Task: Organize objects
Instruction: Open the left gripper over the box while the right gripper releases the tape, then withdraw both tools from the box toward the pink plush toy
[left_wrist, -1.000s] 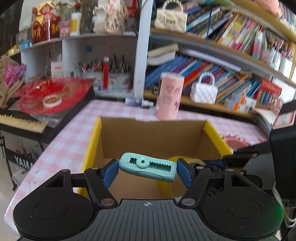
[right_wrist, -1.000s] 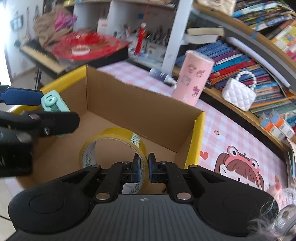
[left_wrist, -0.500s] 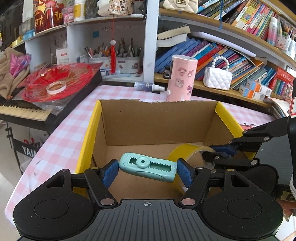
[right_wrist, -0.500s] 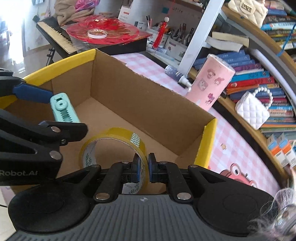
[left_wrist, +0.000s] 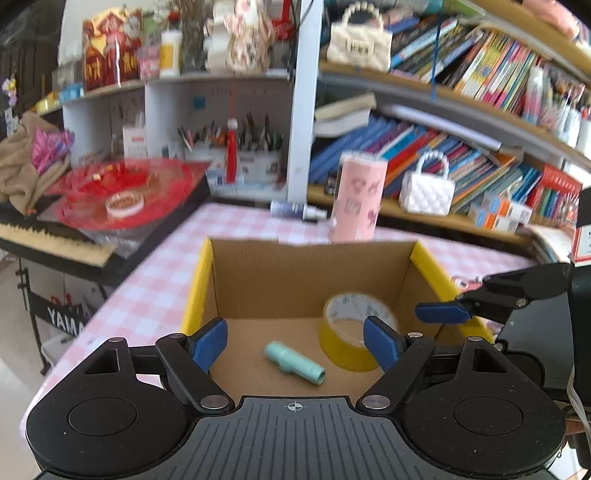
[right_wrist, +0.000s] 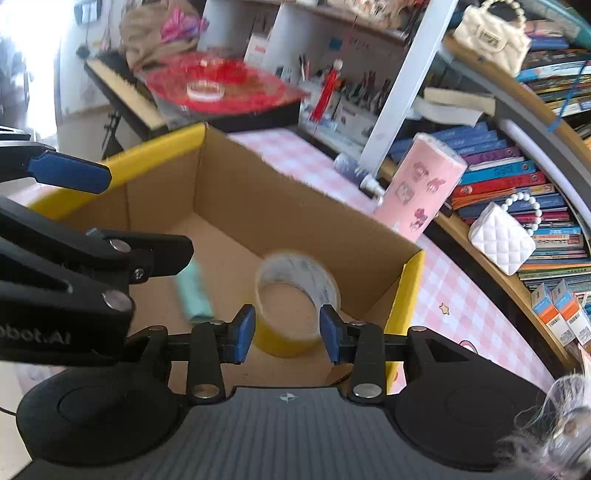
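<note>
A: What is taking up most of the view?

B: A cardboard box (left_wrist: 310, 280) with yellow rims is sitting open on the pink checked tablecloth (left_wrist: 147, 280), with a pink cylinder (left_wrist: 358, 199) standing just behind its far wall.

A: And inside it?

B: A yellow tape roll (right_wrist: 295, 299) is lying tilted on the box floor near the right wall. A small teal clip (left_wrist: 294, 362) is lying on the floor to its left, apart from it.

A: Are the grippers holding anything?

B: No. The left gripper (left_wrist: 295, 341) is hovering over the box with its jaws opening wide, nothing between the pads. The right gripper (right_wrist: 287, 332) is opening too, its blue pads clear of the tape roll below.
</note>
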